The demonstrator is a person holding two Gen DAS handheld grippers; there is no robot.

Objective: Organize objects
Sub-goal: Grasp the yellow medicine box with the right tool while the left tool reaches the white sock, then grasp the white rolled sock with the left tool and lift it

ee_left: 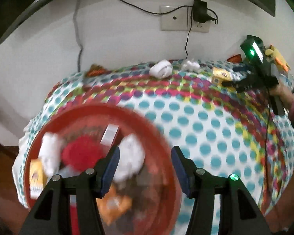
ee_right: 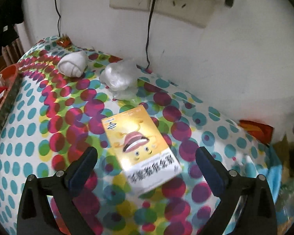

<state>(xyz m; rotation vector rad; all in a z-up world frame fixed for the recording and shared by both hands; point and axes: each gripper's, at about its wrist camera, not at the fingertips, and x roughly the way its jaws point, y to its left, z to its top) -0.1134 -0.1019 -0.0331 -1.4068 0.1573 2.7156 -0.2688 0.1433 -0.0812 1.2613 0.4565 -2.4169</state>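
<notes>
Right gripper [ee_right: 146, 163]: jaws spread wide, nothing pinched. The yellow card box [ee_right: 141, 146] lies flat on the dotted cloth [ee_right: 29, 129] between and just beyond the fingertips, with clear cloth showing on both sides; pads not touching it.

Left gripper [ee_left: 145, 168]: jaws partly apart and empty, hanging over the right rim of the red basin [ee_left: 84, 109]. The basin sits at the near left of the table and already holds white bundles, a red item, a small yellow box and an orange packet; the view is blurred, so the contents are only roughly read.

Farther back, near the wall: a rolled white sock [ee_right: 73, 64] and, to its right, a crumpled white plastic wad [ee_right: 118, 75], both loose on the cloth. An orange packet [ee_right: 257, 130] lies at the far right edge.

Judgement: step in hand is the pickup of the yellow box for the basin. Next move calls for lowering the right jaws astride its long edges, closing, then carrying it left to the basin. The sock, wad and packet are not yet collected.
</notes>
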